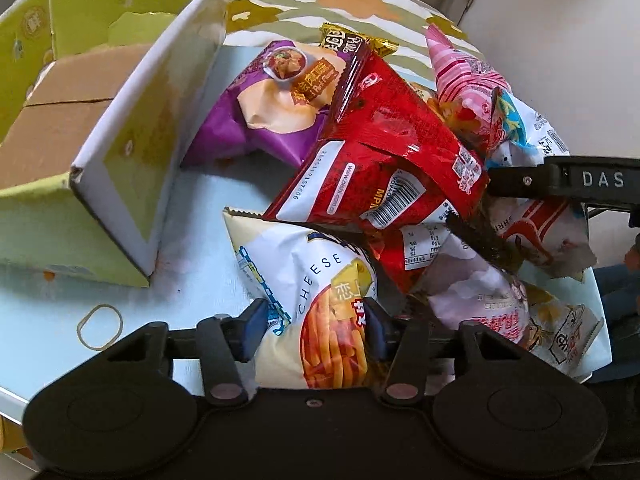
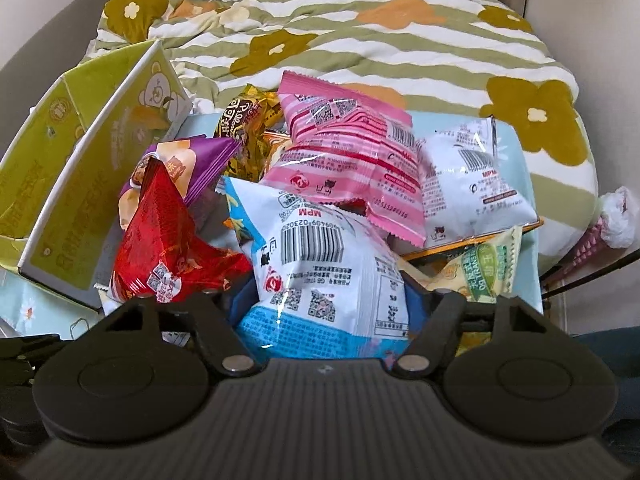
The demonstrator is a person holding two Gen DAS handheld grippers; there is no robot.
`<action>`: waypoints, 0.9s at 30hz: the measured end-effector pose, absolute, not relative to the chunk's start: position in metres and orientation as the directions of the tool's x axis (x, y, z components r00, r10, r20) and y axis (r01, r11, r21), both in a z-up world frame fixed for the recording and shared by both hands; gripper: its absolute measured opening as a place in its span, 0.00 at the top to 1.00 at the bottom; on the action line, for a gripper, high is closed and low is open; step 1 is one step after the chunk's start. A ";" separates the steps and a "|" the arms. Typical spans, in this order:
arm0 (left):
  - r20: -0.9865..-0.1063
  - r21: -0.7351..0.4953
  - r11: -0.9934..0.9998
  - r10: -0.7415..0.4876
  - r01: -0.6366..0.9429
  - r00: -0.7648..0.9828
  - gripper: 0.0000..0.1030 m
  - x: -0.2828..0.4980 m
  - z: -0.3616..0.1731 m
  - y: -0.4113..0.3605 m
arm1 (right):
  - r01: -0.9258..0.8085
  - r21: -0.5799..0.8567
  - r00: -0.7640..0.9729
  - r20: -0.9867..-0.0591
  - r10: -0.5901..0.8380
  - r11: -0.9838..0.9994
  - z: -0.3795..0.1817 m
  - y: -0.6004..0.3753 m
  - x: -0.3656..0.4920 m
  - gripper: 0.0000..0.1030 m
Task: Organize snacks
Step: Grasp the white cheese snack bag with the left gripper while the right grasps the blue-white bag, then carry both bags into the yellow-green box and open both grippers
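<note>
A pile of snack bags lies on a light blue table. My left gripper is shut on a white cheese-stick bag at the pile's near edge. A red bag and a purple bag lie behind it. My right gripper is shut on a white-and-blue bag. A pink bag, a white bag and the red bag sit around it. The right gripper's body shows at the right of the left wrist view.
An open green cardboard box stands at the left of the pile; it also shows in the right wrist view. A rubber band lies on the table. A striped floral blanket lies behind the table.
</note>
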State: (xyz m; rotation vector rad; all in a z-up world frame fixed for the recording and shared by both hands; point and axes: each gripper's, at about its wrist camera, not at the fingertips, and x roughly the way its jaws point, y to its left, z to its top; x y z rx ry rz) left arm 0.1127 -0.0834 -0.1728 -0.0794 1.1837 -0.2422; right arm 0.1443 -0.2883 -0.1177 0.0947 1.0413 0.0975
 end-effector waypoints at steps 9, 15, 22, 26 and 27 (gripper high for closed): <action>-0.901 -0.207 0.970 -0.241 0.131 0.360 0.50 0.113 -0.172 -0.083 | -0.037 0.135 0.515 -0.847 0.134 0.990 -0.116 -0.290 0.137 0.28; -0.898 -0.192 0.973 -0.227 0.129 0.377 0.55 0.104 -0.158 -0.081 | -0.030 0.146 0.543 -0.828 0.139 0.989 -0.104 -0.291 0.131 0.29; -0.880 -0.162 0.980 -0.198 0.119 0.431 0.56 0.087 -0.129 -0.067 | -0.040 0.157 0.579 -0.801 0.151 0.987 -0.083 -0.288 0.125 0.30; -0.864 -0.147 0.983 -0.180 0.106 0.471 0.57 0.076 -0.108 -0.060 | -0.059 0.161 0.597 -0.785 0.165 0.985 -0.071 -0.284 0.121 0.30; -0.859 -0.141 0.985 -0.173 0.102 0.481 0.57 0.074 -0.103 -0.058 | -0.067 0.164 0.601 -0.781 0.171 0.984 -0.068 -0.282 0.120 0.30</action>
